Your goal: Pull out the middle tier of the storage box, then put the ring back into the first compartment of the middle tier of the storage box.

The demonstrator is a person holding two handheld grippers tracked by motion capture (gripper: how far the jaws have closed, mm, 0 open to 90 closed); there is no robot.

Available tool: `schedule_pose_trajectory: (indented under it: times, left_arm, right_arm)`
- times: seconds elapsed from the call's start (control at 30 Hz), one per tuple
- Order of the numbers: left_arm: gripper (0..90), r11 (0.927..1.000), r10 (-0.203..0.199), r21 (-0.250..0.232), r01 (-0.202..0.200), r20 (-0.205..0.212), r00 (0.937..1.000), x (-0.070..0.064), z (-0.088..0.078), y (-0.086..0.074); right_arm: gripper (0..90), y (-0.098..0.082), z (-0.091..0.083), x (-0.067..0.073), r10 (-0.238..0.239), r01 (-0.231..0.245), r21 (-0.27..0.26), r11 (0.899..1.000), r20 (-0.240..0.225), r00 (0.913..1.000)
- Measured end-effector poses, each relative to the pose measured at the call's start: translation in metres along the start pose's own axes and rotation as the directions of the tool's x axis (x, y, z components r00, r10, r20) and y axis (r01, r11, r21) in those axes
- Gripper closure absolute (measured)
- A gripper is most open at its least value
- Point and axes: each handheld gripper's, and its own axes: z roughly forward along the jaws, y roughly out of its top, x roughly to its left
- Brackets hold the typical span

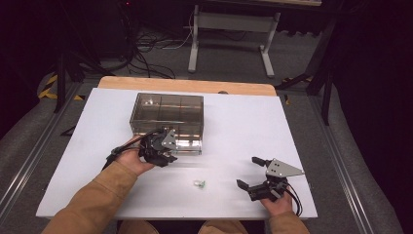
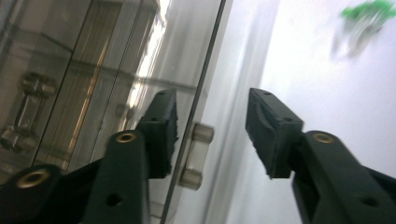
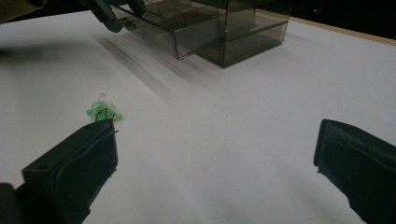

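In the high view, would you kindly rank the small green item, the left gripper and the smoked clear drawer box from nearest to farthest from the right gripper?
1. Small green item: on the white table, just left of the right gripper.
2. Left gripper: farther left, at the box's front.
3. Smoked clear drawer box: far side, left of centre.

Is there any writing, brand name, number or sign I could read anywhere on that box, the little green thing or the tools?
None: no readable text in these pictures.
Drawer box: clear smoky plastic, no label.
Green item: too small and blurred to show any print.
Left gripper and right gripper: plain black jaws, no markings seen.
Floor tape: yellow-and-black hazard stripes, a warning sign without words.
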Motion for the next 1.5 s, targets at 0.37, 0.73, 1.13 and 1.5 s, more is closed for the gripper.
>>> schedule_pose_trajectory:
  times: [0.37,0.73,1.13,1.5]
  left_arm:
    - [30.2,0.9843,-0.117,-0.130,0.119,0.024,0.9928,-0.011,-0.010,0.007]
    - [13.6,0.9761,-0.131,-0.169,0.136,0.041,0.9905,-0.022,-0.009,0.014]
    - [10.0,0.9590,-0.140,-0.237,0.155,0.081,0.9869,-0.032,-0.011,0.024]
    - [7.3,0.9431,-0.148,-0.280,0.179,0.129,0.9806,-0.041,-0.002,0.035]
  right_arm:
    - [0.0,0.000,0.000,0.000,-0.002,0.002,-0.001,1.000,0.002,1.0000]
    - [0.0,0.000,0.001,0.000,-0.004,0.004,0.000,1.000,0.005,1.0000]
    - [0.0,0.000,0.000,0.000,-0.004,0.004,0.002,1.000,0.003,1.0000]
    - [0.0,0.000,0.000,0.000,-0.002,0.002,0.001,1.000,0.002,1.0000]
